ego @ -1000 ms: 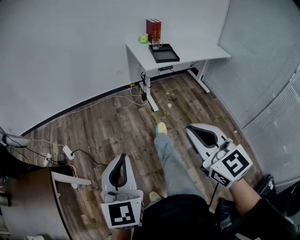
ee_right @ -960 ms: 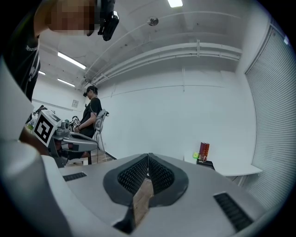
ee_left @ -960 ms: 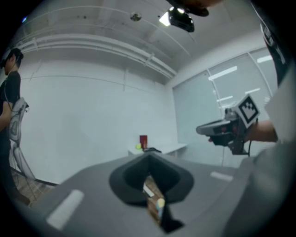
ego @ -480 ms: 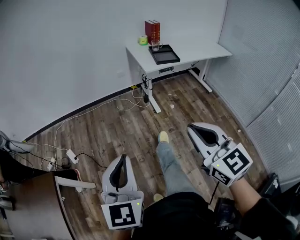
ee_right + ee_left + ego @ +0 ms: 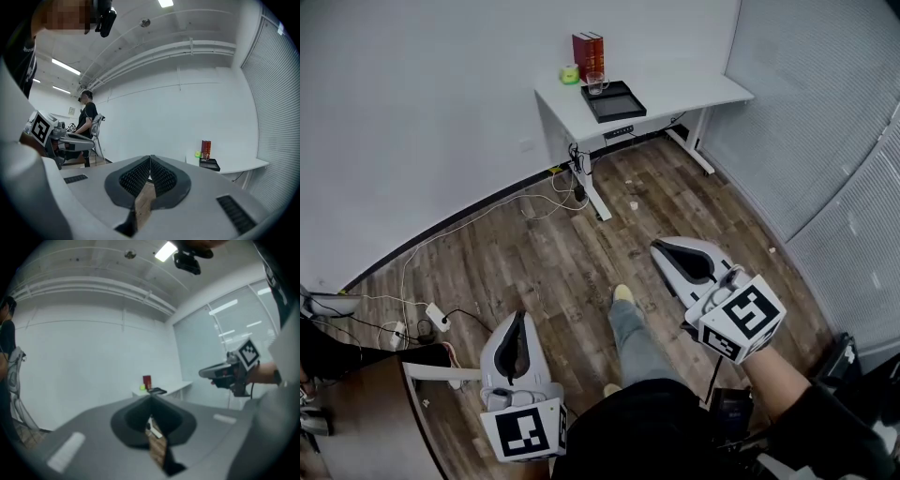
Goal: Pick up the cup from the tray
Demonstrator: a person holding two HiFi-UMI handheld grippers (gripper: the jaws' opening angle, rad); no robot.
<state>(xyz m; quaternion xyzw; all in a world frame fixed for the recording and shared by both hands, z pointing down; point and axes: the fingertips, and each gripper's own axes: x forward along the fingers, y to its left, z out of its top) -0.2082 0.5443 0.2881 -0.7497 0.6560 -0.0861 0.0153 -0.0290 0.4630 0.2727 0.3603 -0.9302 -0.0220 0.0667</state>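
Note:
A clear glass cup [image 5: 596,82] stands at the back of a black tray [image 5: 616,103] on a white table [image 5: 684,87], far across the room. In the right gripper view the tray [image 5: 209,164] shows small at the right. In the left gripper view the tray [image 5: 158,391] is a small dark shape. My left gripper [image 5: 521,317] is low at the left over the wood floor, jaws together and empty. My right gripper [image 5: 657,247] is at the right, shut with nothing in it. Both point level toward the table, far short of it.
Red books [image 5: 588,54] and a green roll [image 5: 570,74] stand behind the tray. Cables and a power strip [image 5: 438,316] lie on the floor at the left. A dark desk corner [image 5: 356,403] is at the lower left. A person [image 5: 87,117] stands far off.
The table has slid left in the head view. Both grippers have shifted left in it, the left one also lower, and my foot has stepped forward. Both jaws stay shut.

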